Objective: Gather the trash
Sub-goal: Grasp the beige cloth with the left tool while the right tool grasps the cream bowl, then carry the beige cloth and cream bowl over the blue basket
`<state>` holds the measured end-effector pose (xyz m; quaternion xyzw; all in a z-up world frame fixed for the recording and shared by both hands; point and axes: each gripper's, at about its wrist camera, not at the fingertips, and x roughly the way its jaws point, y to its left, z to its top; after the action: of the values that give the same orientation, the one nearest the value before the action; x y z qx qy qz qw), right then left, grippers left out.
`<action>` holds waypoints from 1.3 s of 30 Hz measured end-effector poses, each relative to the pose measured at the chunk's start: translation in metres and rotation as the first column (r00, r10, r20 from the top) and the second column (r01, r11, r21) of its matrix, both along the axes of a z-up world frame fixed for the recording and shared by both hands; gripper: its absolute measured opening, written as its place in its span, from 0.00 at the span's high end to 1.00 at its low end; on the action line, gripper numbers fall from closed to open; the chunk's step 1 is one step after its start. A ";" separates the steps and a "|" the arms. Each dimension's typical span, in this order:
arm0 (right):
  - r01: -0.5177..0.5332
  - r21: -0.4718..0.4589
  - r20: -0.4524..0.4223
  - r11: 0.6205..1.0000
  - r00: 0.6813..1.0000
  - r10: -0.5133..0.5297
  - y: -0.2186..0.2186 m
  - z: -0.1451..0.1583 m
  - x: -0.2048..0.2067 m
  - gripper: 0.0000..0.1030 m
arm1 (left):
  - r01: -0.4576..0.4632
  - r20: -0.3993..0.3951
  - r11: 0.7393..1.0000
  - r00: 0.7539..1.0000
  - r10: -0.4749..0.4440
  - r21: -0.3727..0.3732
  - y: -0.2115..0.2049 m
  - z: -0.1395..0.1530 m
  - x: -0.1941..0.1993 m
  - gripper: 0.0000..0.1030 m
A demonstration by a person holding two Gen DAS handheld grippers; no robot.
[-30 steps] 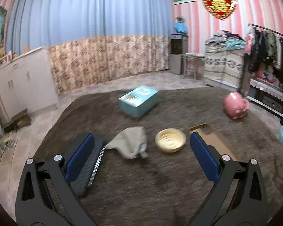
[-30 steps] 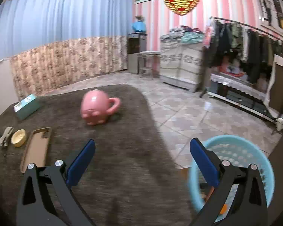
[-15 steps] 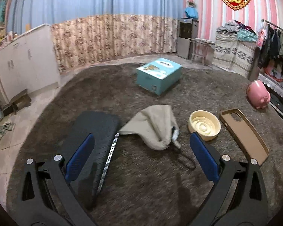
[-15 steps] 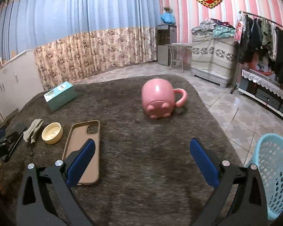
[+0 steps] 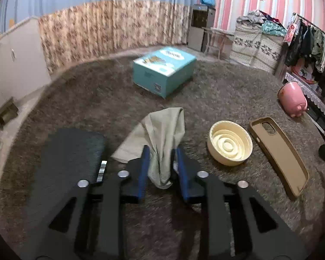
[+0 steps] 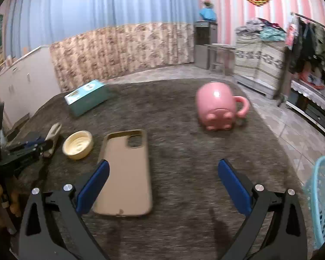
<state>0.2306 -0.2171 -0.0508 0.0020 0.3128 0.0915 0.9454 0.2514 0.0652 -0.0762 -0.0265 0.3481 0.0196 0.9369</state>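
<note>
left gripper (image 5: 160,162): blue-padded fingers pinching the near end of a beige cloth (image 5: 162,130); grip looks placed low on the bunched end so the whole piece should lift in one pull. the cloth is soft, crumpled, folded over itself, lying near the middle of the brown carpet (image 5: 97,99), its far end resting on the pile. judged to be the trash item in hand.

right gripper (image 6: 162,182): fingers spread wide, holding nothing, poised low over the carpet's near edge with a phone case (image 6: 125,173) just beside its left finger; probably kept ready for the next pick.

blue basket (image 6: 322,199): lattice plastic, on the tiled floor off the carpet's right edge; likely the bin for collected items.

other items on the carpet:
- cream bowl (image 5: 229,145): round, ridged inside, just right of the cloth.
- phone case: tan, flat, smooth, open side up.
- pink mug (image 6: 216,106): glossy, tipped on its side near the right edge.
- teal box (image 5: 164,70): cardboard, toward the far edge.
- black mat (image 5: 69,151): flat, dark, at the left side.
</note>
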 end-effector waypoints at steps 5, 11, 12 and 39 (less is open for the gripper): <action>-0.115 -0.067 -0.009 0.991 0.993 0.114 0.048 -0.004 0.003 0.05 | -0.066 0.105 0.995 0.993 0.058 0.078 0.016 0.018 -0.031 0.92; -0.222 -0.011 -0.039 0.975 0.975 0.221 0.097 -0.010 0.014 0.05 | -0.198 0.188 0.977 0.965 0.182 0.073 0.058 0.020 -0.059 0.95; -0.230 0.001 -0.047 0.973 0.972 0.230 0.103 -0.012 0.018 0.05 | -0.224 0.181 0.974 0.960 0.212 0.048 0.066 0.016 -0.061 0.95; -0.133 -0.067 0.040 0.989 0.990 0.135 0.051 0.031 -0.009 0.41 | -0.202 0.185 0.979 0.964 0.193 0.028 0.066 0.013 -0.056 0.96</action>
<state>0.2219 -0.1664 -0.0196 -0.0516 0.2938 0.1447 0.9434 0.1958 0.1308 -0.0630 -0.0407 0.2563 0.1184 0.9585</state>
